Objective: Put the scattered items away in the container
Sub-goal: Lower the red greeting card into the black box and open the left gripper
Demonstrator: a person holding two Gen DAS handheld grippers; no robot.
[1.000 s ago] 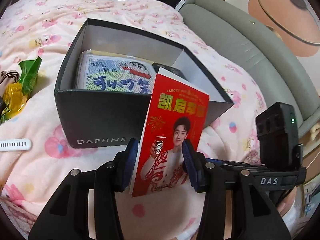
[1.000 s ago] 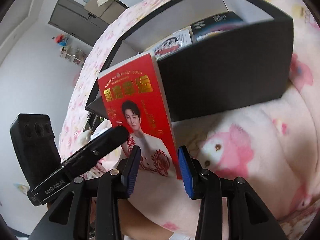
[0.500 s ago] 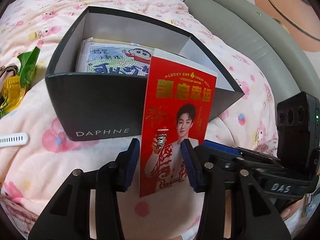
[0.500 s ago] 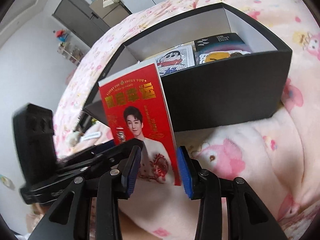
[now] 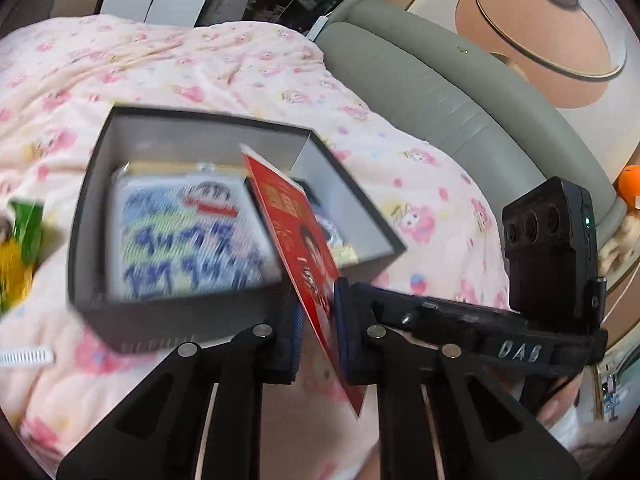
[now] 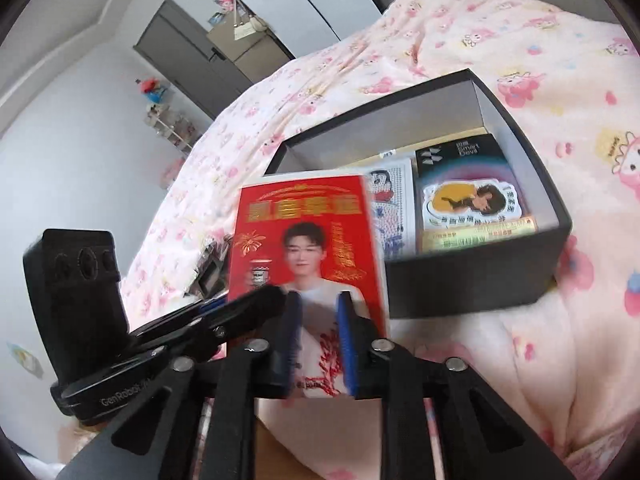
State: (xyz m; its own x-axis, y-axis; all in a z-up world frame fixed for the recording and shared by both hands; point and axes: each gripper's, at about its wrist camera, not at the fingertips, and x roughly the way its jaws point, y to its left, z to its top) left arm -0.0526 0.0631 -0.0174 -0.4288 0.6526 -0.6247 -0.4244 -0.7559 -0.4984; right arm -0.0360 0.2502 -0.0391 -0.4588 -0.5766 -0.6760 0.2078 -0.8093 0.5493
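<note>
The flat red printed card with gold lettering and a portrait (image 5: 298, 236) stands tilted above the near edge of the open black cardboard shoe box (image 5: 92, 208), which sits on the pink cartoon-print quilt (image 5: 200, 64). The left gripper (image 5: 316, 320) has its blue pads closing on the card's lower part, seemingly pinching it, though blur makes the contact hard to confirm. The right gripper (image 6: 318, 336) is also narrowing; the card (image 6: 308, 240) shows between its blue fingers (image 6: 346, 340), with a gap still visible between them. Inside the box (image 6: 560, 224) lie a cartoon-printed pouch (image 5: 180, 232), a black packet (image 6: 460, 156) and a gold-coloured strip (image 6: 476, 234). A white comb (image 5: 24, 357) and a green-yellow wrapper (image 5: 20, 248) lie on the quilt left of the box.
</note>
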